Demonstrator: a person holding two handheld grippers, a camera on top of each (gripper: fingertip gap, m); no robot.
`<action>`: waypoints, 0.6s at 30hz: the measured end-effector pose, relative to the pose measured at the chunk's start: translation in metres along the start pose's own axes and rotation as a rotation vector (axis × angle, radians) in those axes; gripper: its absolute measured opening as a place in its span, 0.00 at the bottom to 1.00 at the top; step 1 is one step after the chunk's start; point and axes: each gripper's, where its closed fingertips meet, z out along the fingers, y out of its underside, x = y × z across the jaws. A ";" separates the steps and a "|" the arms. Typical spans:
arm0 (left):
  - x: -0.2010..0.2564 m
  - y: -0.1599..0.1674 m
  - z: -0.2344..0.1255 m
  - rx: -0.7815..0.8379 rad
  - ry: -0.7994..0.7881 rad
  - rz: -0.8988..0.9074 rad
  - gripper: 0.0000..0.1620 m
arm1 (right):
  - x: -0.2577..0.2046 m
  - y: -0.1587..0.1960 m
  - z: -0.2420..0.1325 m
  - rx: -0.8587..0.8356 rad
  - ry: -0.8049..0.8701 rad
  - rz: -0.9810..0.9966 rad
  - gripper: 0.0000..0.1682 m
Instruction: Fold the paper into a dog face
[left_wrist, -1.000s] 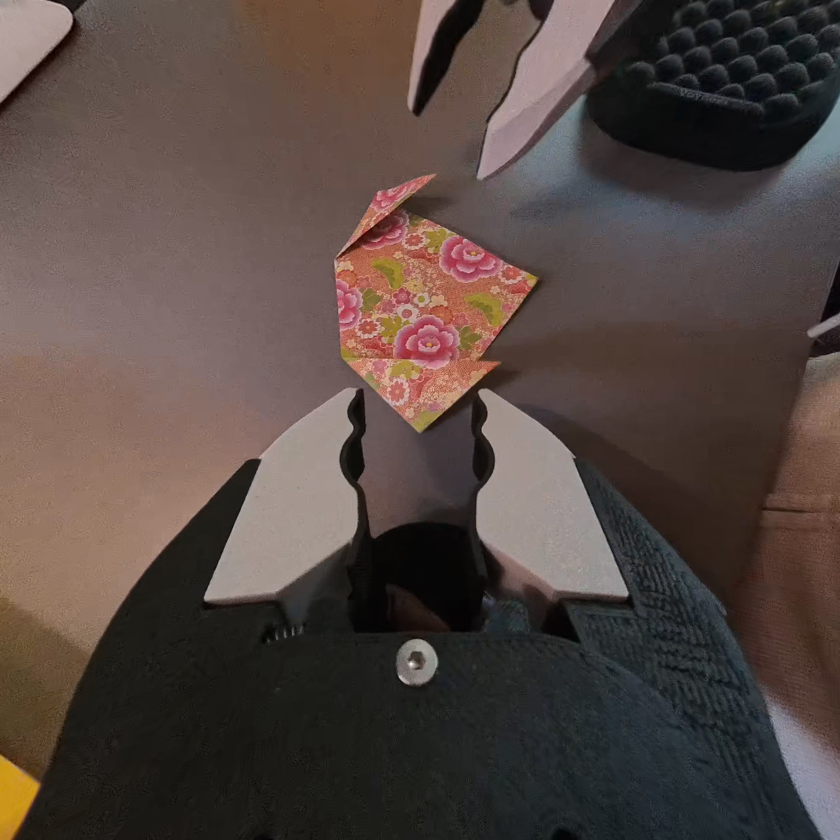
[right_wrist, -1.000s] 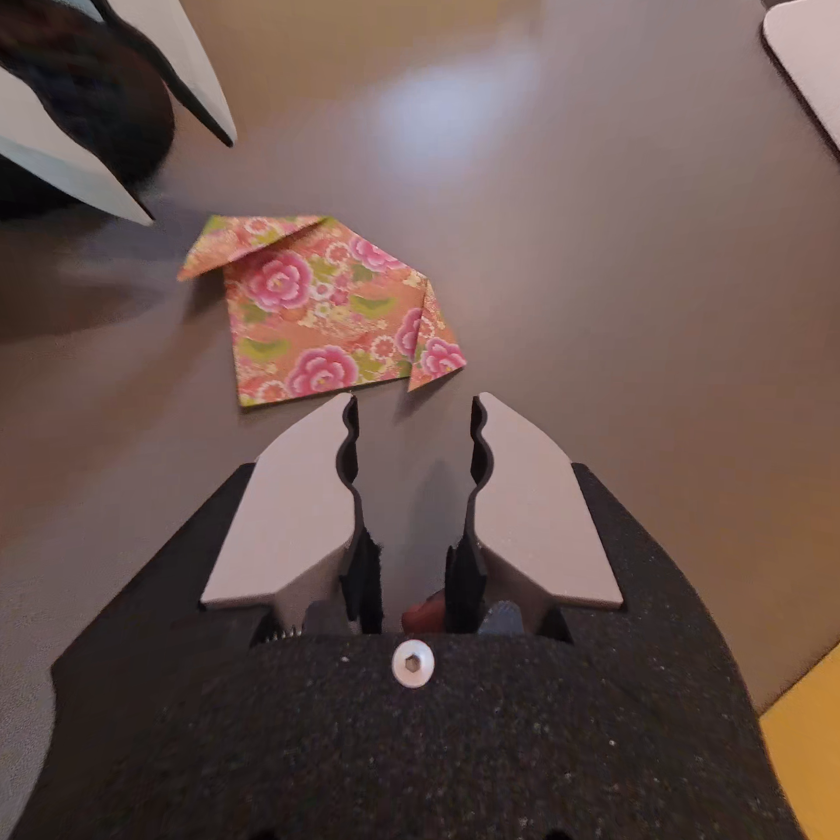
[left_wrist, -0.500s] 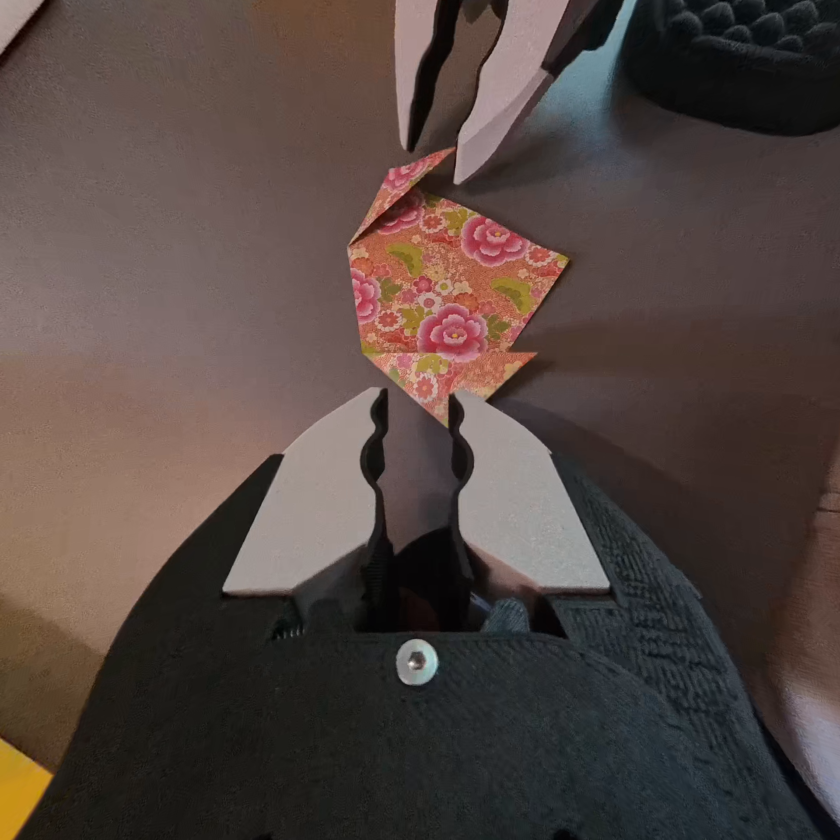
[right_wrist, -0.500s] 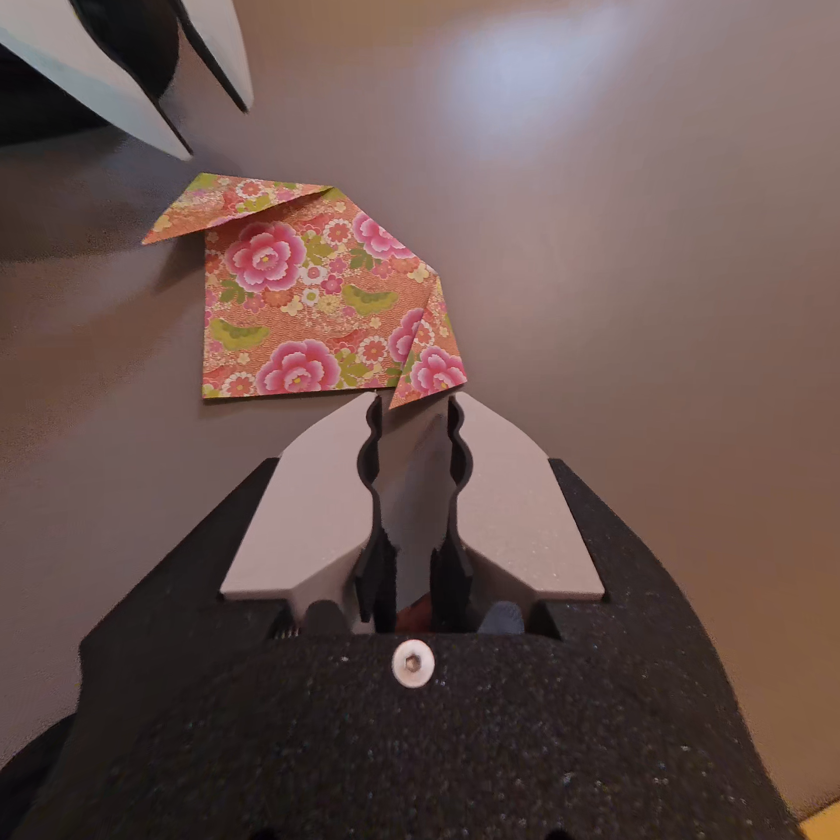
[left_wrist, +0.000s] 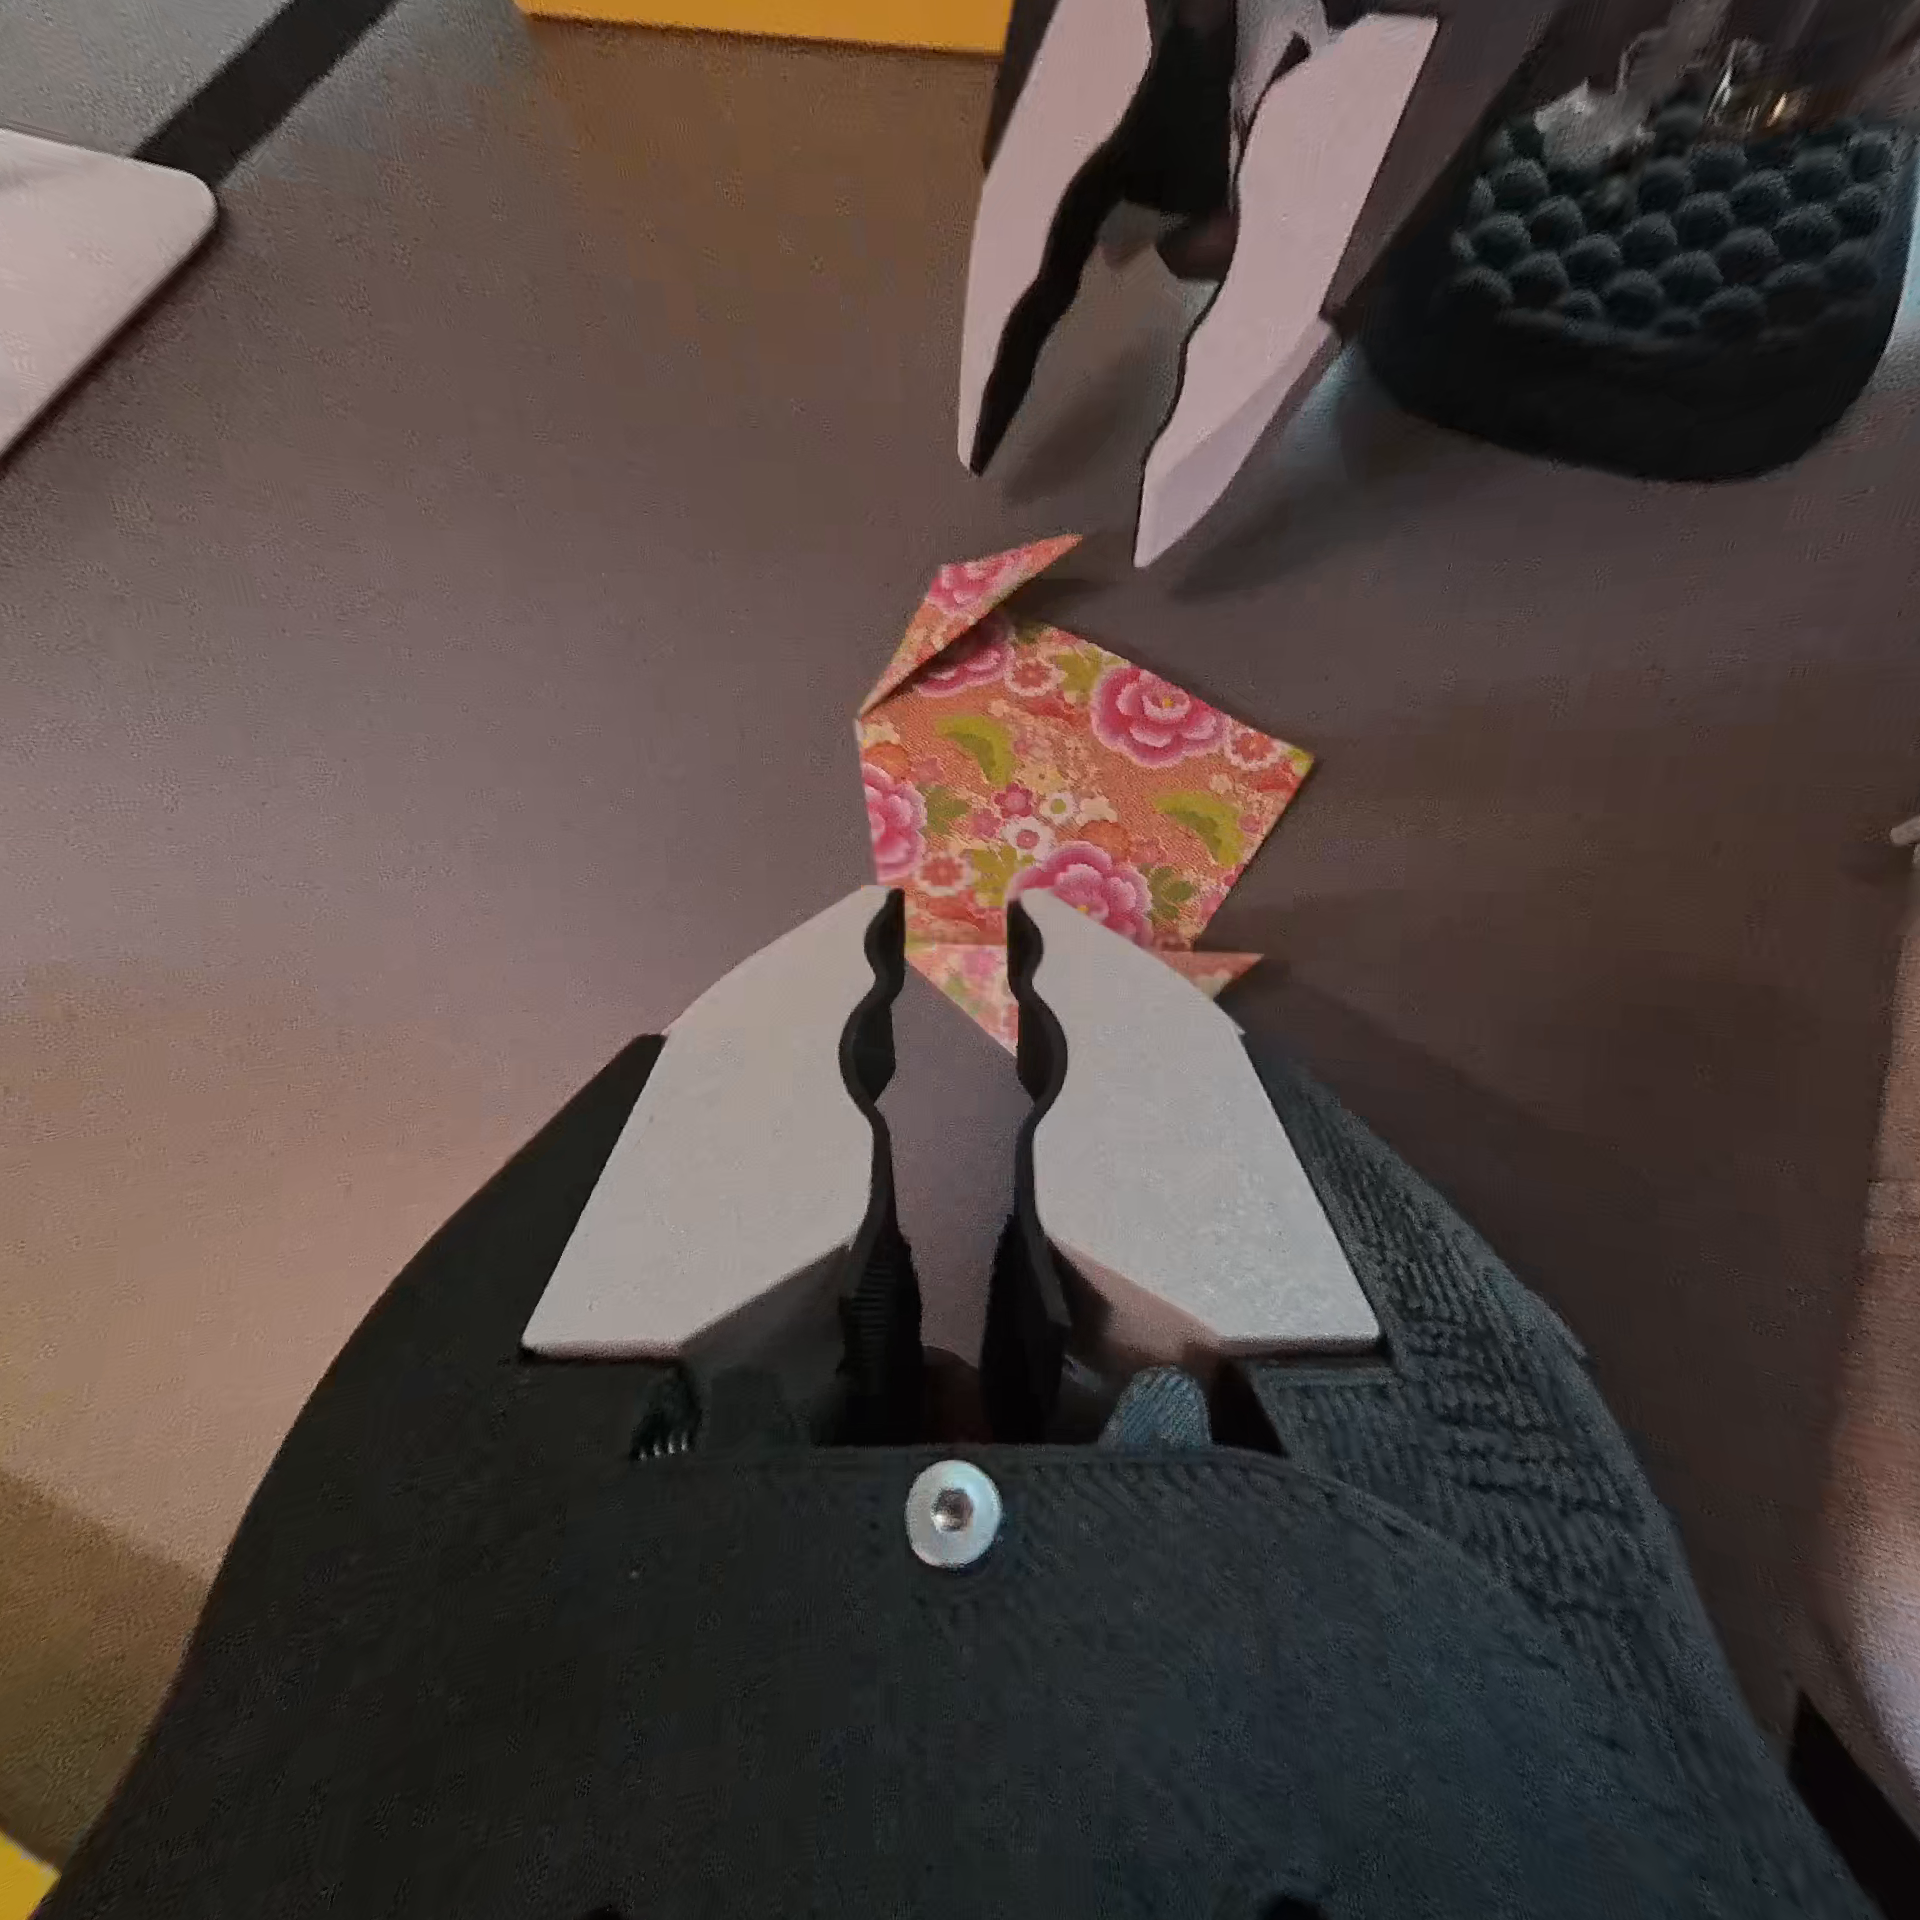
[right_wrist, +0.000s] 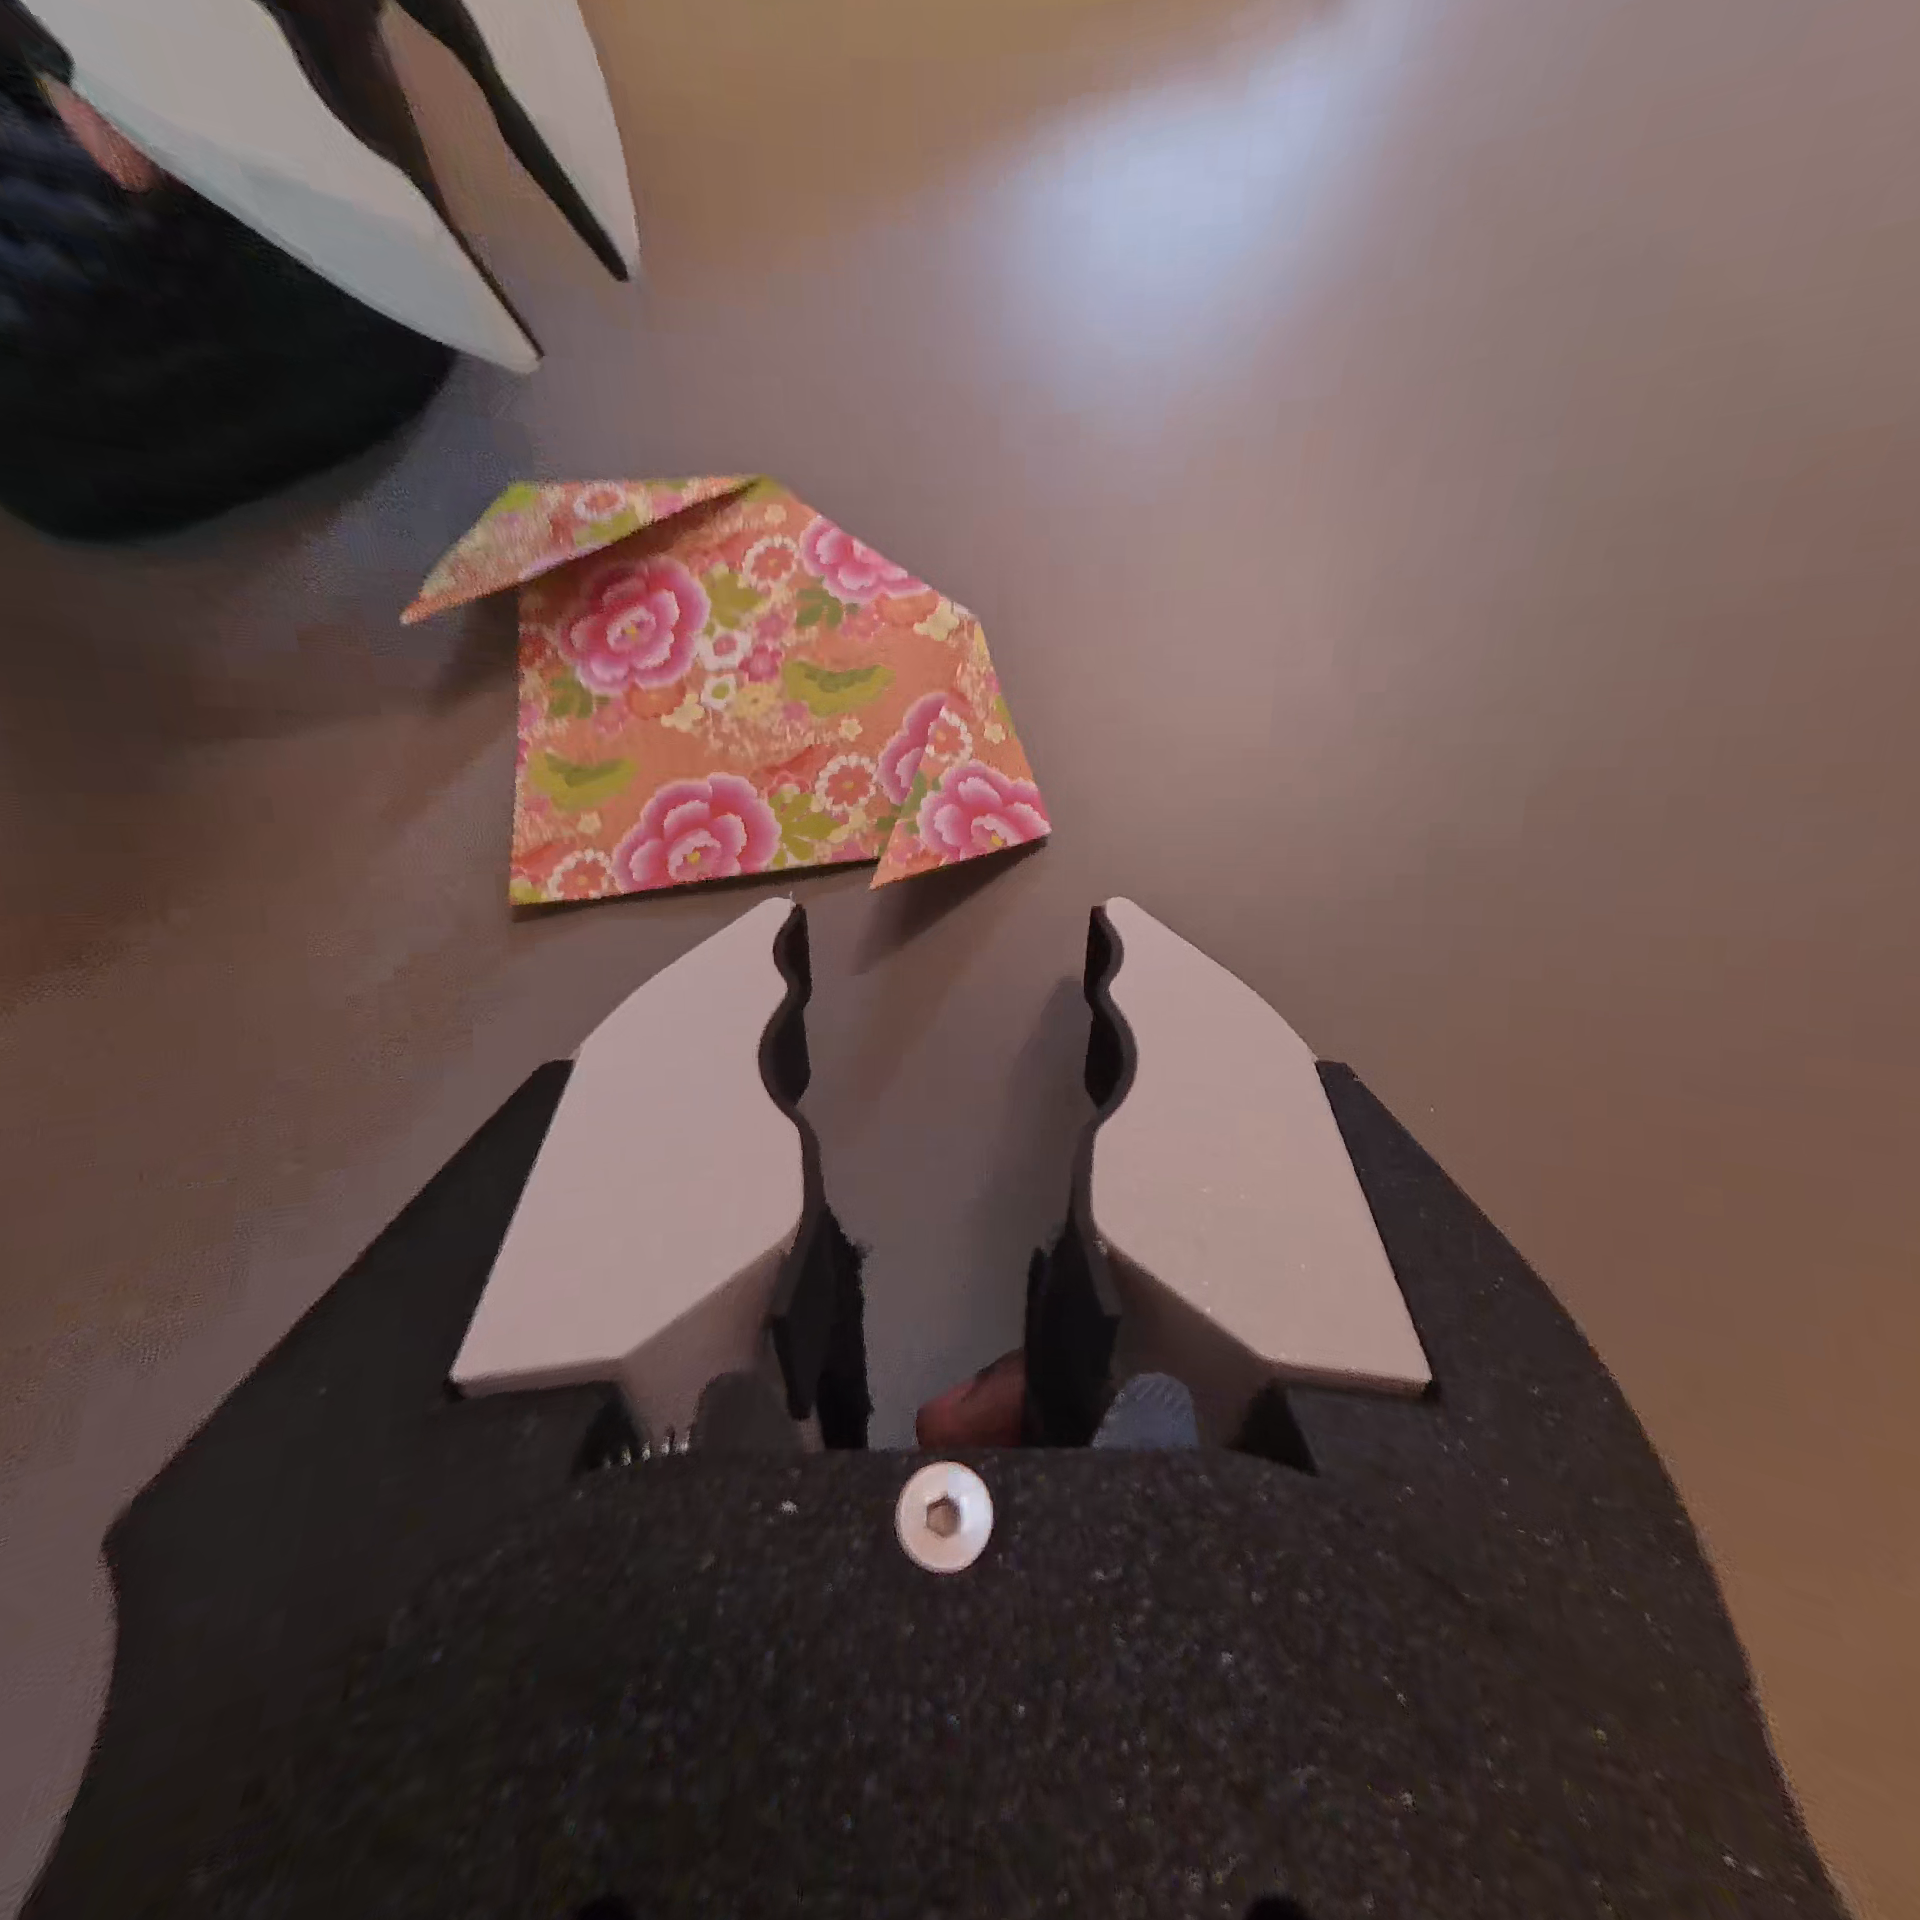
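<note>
The brown table fills both of my wrist views, and I see no edge of it near the work, so I place things against each other. Next in size is my left gripper: its fingers stand a narrow gap apart, and their tips overlap the near folded flap of the paper in my view, though I cannot tell whether they touch it. My right gripper has its fingers set wider, holding nothing, its tips just short of the paper's edge and the small folded corner. The floral paper lies mostly flat on the table between the two grippers, a pink and orange folded shape with one pointed flap at each end, the flap nearest my left gripper lifted slightly.
</note>
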 end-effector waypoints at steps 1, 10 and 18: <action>-0.006 -0.005 -0.001 0.016 -0.005 0.001 0.11 | 0.000 -0.002 0.001 0.014 -0.018 0.014 0.30; -0.001 -0.003 0.060 -0.109 0.163 0.102 0.06 | 0.004 0.002 0.017 -0.047 -0.093 -0.152 0.26; 0.009 0.003 0.066 -0.084 0.224 0.089 0.01 | 0.005 -0.003 0.019 0.021 -0.099 -0.280 0.23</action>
